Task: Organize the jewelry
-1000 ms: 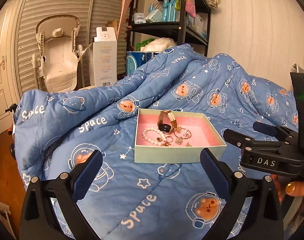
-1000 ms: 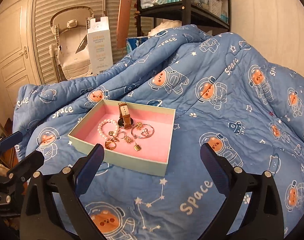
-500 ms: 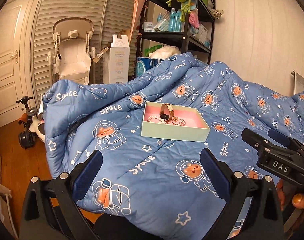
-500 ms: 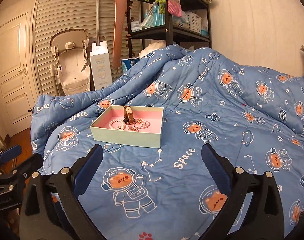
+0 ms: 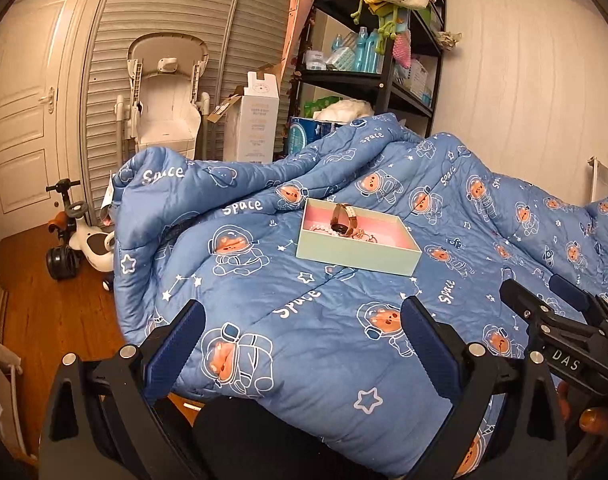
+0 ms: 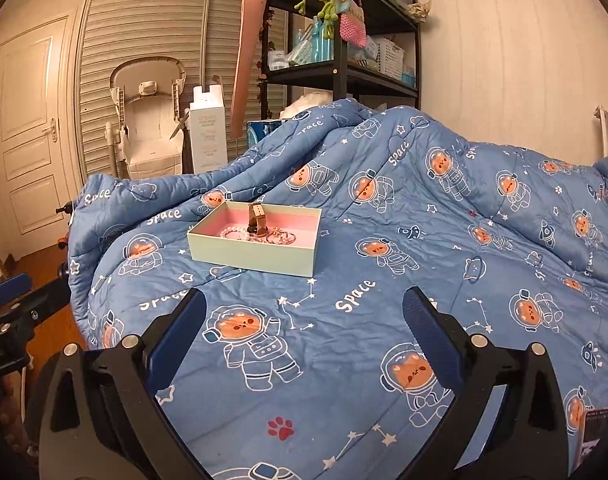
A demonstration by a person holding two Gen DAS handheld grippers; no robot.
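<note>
A pale green box with a pink inside (image 5: 355,254) (image 6: 252,254) sits on a blue space-print quilt (image 5: 323,332) (image 6: 383,280). In it lie a rose-gold watch (image 5: 341,221) (image 6: 257,219), a pearl bracelet (image 6: 234,234) and gold rings and earrings (image 6: 282,237). My left gripper (image 5: 302,340) is open and empty, well short of the box. My right gripper (image 6: 304,336) is open and empty, also back from the box. The right gripper shows at the right edge of the left wrist view (image 5: 551,320); the left gripper shows at the left edge of the right wrist view (image 6: 16,300).
The quilt's edge drops to a wooden floor (image 5: 44,312) on the left, where a ride-on toy (image 5: 80,240) stands. Behind the bed are a white high chair (image 5: 164,96), a tall white carton (image 5: 254,120) and a black shelf unit (image 5: 375,40).
Both grippers have pulled back and away from the box, which now looks smaller and farther. Both stay open and empty. The jewelry in the box has not moved.
</note>
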